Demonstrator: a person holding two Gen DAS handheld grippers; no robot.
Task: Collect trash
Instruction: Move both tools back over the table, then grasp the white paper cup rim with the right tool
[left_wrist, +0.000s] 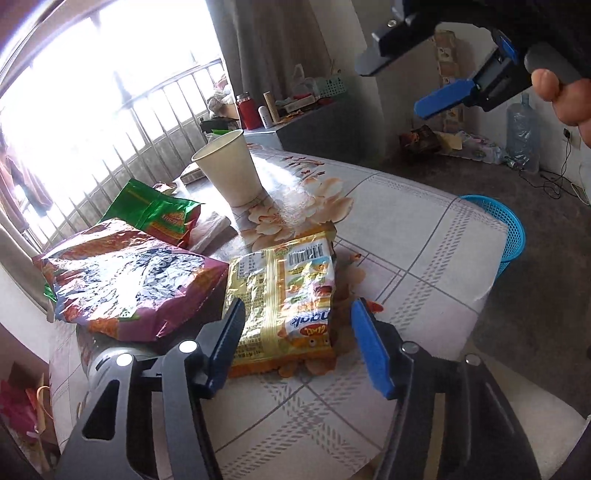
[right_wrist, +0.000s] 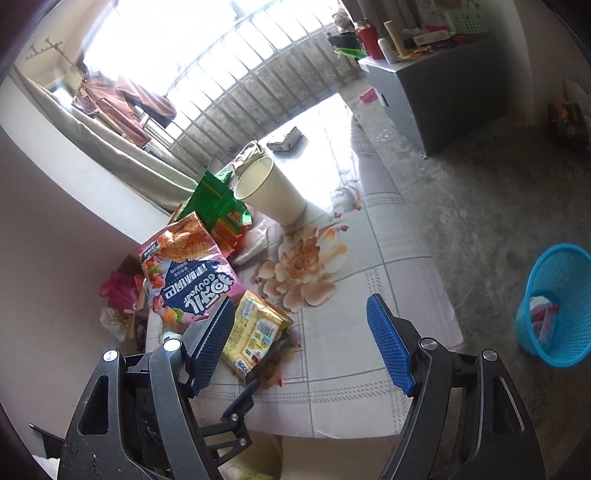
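Left wrist view: left tool (left_wrist: 297, 343), jaws apart, straddles the yellow noodle packet (left_wrist: 284, 299) lying on the flowered surface (left_wrist: 406, 240) without pinching it, while right tool (right_wrist: 299, 343) hangs wide and empty, blue basket (right_wrist: 554, 306) on the floor nearby.

Table (left_wrist: 424, 236): white cloth with grey grid lines and a peach-orange flower print. Paper cup (left_wrist: 231, 166): plain cream. Noodle packet (left_wrist: 284, 295): yellow, orange trim, black-on-white barcode. Large snack bag (right_wrist: 188, 273): pink with orange, dark blue panel, white lettering. Second bag (left_wrist: 159, 214): green foil, red-yellow label. Basket (right_wrist: 557, 302): bright blue mesh. Tongs' pads (right_wrist: 388, 347): blue, on black frames.
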